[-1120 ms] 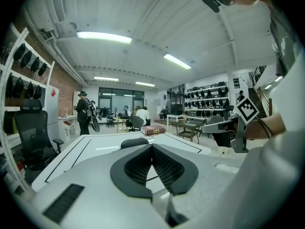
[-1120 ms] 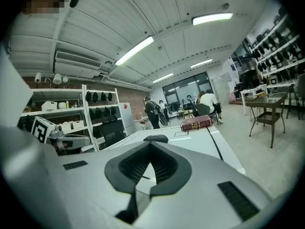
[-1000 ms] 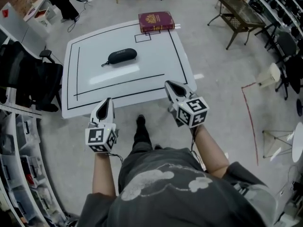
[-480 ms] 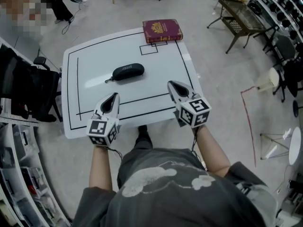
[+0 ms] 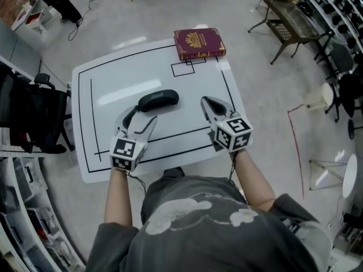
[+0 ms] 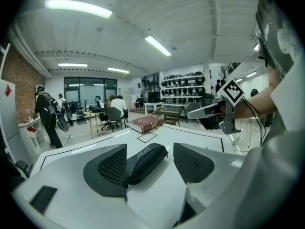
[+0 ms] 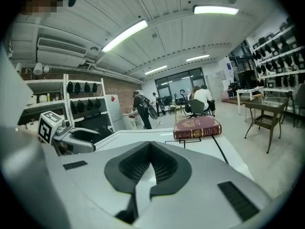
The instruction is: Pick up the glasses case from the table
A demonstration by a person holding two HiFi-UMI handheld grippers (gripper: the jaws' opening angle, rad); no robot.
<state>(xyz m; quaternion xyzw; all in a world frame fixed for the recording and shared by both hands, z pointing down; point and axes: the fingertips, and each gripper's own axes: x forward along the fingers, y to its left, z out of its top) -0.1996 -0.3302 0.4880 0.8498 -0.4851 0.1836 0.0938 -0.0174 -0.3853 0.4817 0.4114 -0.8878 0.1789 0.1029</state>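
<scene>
A black zipped glasses case point(image 5: 158, 100) lies flat near the middle of the white table point(image 5: 108, 72). My left gripper point(image 5: 138, 118) sits low just in front of the case's near left end. Its jaws have just been opening and now stand apart. In the left gripper view the case point(image 6: 147, 159) reaches in between the two dark pads point(image 6: 110, 168), with neither pad pressing on it. My right gripper point(image 5: 206, 102) hovers over the table to the right of the case. It is shut and empty, its pads point(image 7: 167, 168) meeting at the tips.
A maroon book point(image 5: 199, 43) lies at the table's far right edge, beside a small drawn square point(image 5: 183, 68). Black lines frame the tabletop. A dark chair with bags point(image 5: 34, 115) stands at the left, and a low metal table point(image 5: 289, 18) at the far right.
Both grippers have moved forward from the table's near edge towards the case. The left gripper's jaws, shut before, now stand open round the case's near end.
</scene>
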